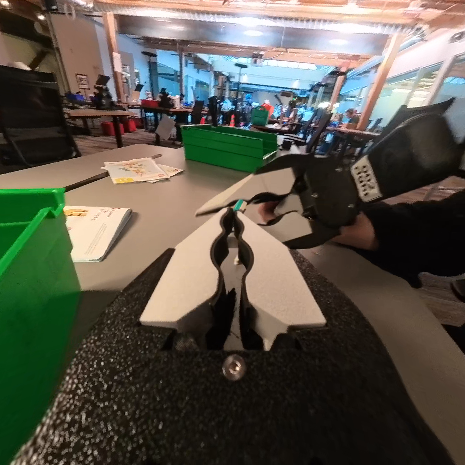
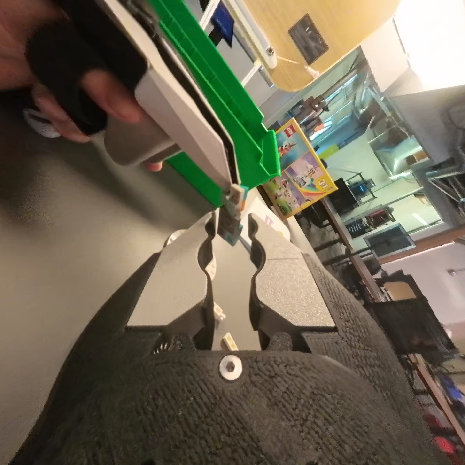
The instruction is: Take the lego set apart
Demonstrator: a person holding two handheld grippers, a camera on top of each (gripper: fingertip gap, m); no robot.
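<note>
Teal-white lego piece (image 2: 230, 214) pinched by left gripper (image 1: 232, 214) tips; right gripper (image 2: 231, 221) tilted sideways, jaws apart.

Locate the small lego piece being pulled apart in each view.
Left wrist view: lego piece, centre, pinched at the left claw tips.
Right wrist view: lego piece, centre, between the open right claw tips.
Shared landmark: green bin.
</note>
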